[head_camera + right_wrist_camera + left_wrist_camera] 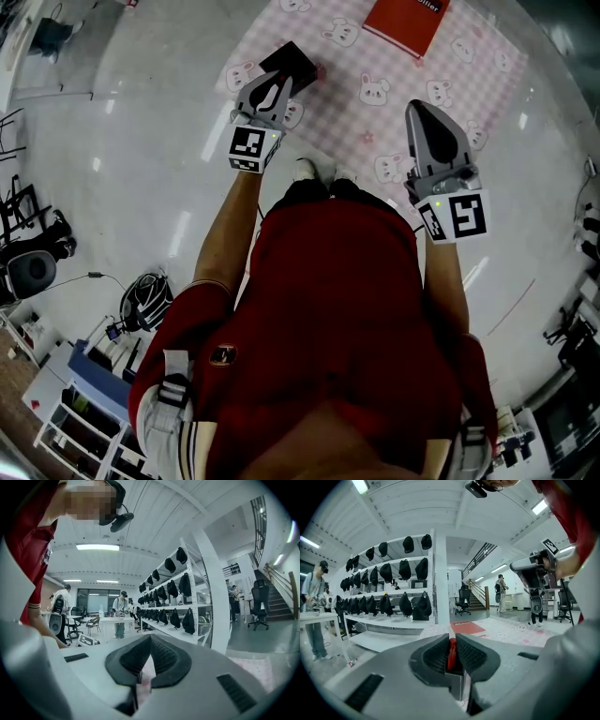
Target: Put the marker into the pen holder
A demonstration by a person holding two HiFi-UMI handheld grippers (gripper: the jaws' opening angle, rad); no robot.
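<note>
A red marker (451,654) stands pinched between the jaws of my left gripper (452,639), which is shut on it. In the head view the left gripper (275,86) hangs at the near edge of the black pen holder (290,62), and a red bit of the marker (322,72) shows beside the holder. The pen holder stands on the pink checked cloth (375,66) at its left side. My right gripper (424,111) is held to the right over the cloth's near edge. Its jaws are shut with nothing between them, as the right gripper (149,637) view shows.
A red book (405,22) lies at the far side of the cloth; the red book (468,628) also shows in the left gripper view. The cloth covers a white table (141,141). Shelves with black bags (401,606) and other people stand in the room behind.
</note>
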